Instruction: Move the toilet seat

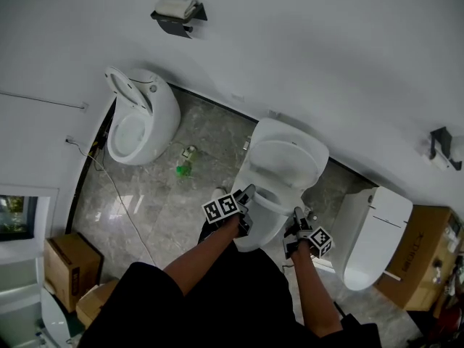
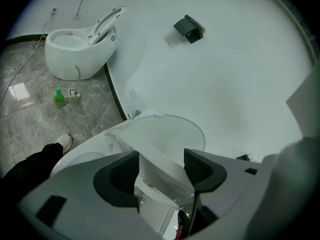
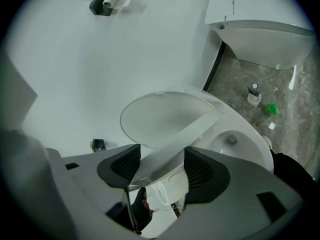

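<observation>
The white toilet (image 1: 246, 176) stands just in front of me with its lid (image 1: 286, 154) leaning up against the wall. Its seat (image 1: 267, 201) is tilted partway up off the bowl. My left gripper (image 1: 248, 196) holds the seat's left front edge. In the left gripper view the seat (image 2: 157, 161) runs as a slab between the left gripper's (image 2: 161, 169) dark pads and fills the gap. My right gripper (image 1: 296, 222) is on the right front edge. In the right gripper view the seat (image 3: 192, 129) passes between the right gripper's (image 3: 161, 166) pads above the open bowl (image 3: 235, 141).
A rounded toilet (image 1: 141, 118) with its lid up stands at the left, and another toilet (image 1: 370, 234) close on the right. A green bottle (image 1: 183, 169) lies on the grey tiles between. Cardboard boxes (image 1: 69, 267) sit at lower left. A paper holder (image 1: 177, 13) hangs on the wall.
</observation>
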`<state>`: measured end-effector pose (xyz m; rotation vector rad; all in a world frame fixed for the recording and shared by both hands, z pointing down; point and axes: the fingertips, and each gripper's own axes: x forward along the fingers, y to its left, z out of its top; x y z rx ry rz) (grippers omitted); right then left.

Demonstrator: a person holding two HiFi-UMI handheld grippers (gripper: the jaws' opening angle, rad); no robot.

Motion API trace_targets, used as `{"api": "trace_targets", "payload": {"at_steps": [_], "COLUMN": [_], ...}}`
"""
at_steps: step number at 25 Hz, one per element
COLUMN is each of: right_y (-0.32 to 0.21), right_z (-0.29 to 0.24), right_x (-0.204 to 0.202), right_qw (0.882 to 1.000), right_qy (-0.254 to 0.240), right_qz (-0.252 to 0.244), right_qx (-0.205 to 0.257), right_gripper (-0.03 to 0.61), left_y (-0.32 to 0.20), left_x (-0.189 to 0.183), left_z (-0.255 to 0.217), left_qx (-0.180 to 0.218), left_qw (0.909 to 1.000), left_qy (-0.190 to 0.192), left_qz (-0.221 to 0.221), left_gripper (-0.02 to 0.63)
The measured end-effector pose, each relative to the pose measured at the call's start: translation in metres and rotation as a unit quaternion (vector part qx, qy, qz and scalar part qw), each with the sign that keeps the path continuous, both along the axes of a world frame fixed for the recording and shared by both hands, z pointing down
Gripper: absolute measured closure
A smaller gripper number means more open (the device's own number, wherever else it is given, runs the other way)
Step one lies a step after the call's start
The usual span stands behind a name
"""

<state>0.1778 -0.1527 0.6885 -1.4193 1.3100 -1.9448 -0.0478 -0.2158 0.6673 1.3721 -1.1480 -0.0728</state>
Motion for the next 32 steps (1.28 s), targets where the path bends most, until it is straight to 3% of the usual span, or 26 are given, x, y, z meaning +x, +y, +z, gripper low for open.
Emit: {"api": "trace_targets", "payload": {"at_steps": [16, 32], "right_y": [-0.046, -0.074], "right_z": [-0.008, -0.006], "right_x": [0.019, 0.027], "right_qw": [0.997, 0.992], "right_qy": [0.003, -0.006], "right_qz": [0.074, 0.129], "right_qx": [0.011, 0.011], "right_gripper": [0.311, 0.311], "left_y": [-0.053, -0.083], "left_x": [0.014, 0.021], "left_z": [-0.006, -0.007], "left_qx": [0.0, 0.0], "left_qw": [0.9991, 0.9984], "left_qy": [-0.007, -0.01], "left_qz": [-0.043, -0.056], "left_gripper": [0.318, 0.313]}}
